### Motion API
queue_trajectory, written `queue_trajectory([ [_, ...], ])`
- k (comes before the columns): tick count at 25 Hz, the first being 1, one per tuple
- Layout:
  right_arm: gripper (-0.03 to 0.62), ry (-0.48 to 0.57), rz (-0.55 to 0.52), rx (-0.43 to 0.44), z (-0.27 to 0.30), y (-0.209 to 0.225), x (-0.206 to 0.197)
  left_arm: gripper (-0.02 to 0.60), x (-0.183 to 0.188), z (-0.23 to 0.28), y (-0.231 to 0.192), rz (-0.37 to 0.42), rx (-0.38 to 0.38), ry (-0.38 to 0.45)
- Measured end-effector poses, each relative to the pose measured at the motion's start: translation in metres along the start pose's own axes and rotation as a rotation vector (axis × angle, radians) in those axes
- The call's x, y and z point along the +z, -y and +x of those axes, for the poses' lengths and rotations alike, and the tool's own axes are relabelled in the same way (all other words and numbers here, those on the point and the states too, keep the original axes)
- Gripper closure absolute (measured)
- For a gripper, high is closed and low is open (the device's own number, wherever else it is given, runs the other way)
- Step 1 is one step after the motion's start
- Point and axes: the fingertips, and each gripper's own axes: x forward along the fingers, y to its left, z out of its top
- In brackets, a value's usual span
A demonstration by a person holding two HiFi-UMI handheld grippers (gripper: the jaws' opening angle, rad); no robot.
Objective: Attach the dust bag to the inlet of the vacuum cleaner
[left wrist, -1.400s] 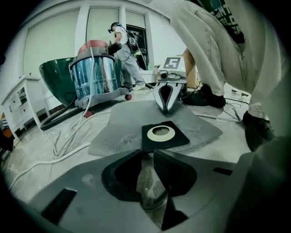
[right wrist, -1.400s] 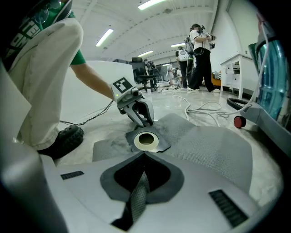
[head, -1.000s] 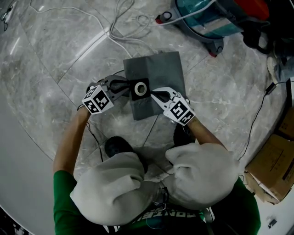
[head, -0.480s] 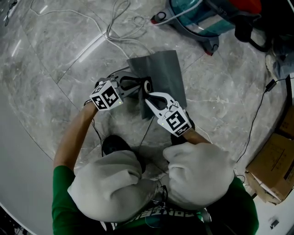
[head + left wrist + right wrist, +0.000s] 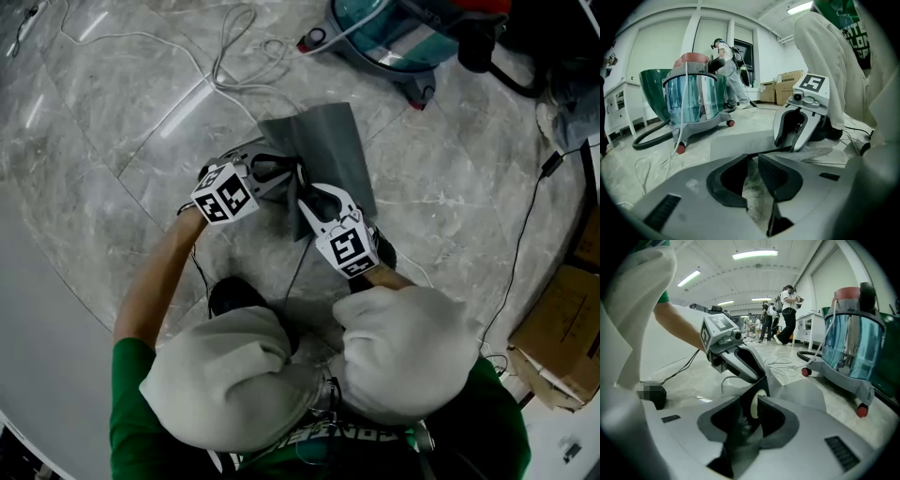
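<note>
The grey dust bag (image 5: 328, 145) has its near end raised off the marble floor, with its dark card collar and white ring (image 5: 755, 405) standing on edge. My left gripper (image 5: 298, 173) is shut on the collar's edge at its tips (image 5: 751, 159). From the near side, my right gripper (image 5: 306, 195) has the collar between its jaws (image 5: 749, 404). These jaws are opening and the pads no longer press on the card. The teal vacuum cleaner (image 5: 394, 37) stands at the far right, apart from the bag, and shows in both gripper views (image 5: 691, 103) (image 5: 853, 352).
A white cable (image 5: 225, 66) loops on the floor at the far left of the bag. A black cable (image 5: 525, 234) runs along the right towards cardboard boxes (image 5: 558, 347). My knees fill the near foreground. People (image 5: 787, 310) stand far off.
The bag's near end has risen from flat on the floor to tilted up, with the collar on edge. The right gripper swung from the collar's right side to its near side, and both grippers rose.
</note>
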Motion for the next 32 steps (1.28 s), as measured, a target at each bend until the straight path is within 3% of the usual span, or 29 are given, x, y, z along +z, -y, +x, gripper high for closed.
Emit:
queue_trajectory([
  [9, 0.546, 0.005, -0.015, -0.086, -0.006, 0.015, -0.001, 0.508, 0.013, 0.014, 0.002, 0.038, -0.018, -0.021],
  [15, 0.567, 0.033, -0.025, -0.030, -0.019, 0.029, 0.010, 0.508, 0.032, 0.002, -0.006, 0.088, -0.015, -0.009],
  [24, 0.568, 0.103, -0.181, 0.052, -0.058, 0.051, 0.053, 0.508, 0.126, -0.032, -0.051, 0.224, 0.038, 0.085],
  [32, 0.571, 0.193, -0.339, 0.109, -0.128, 0.076, 0.099, 0.508, 0.195, -0.034, -0.065, 0.310, -0.066, 0.115],
])
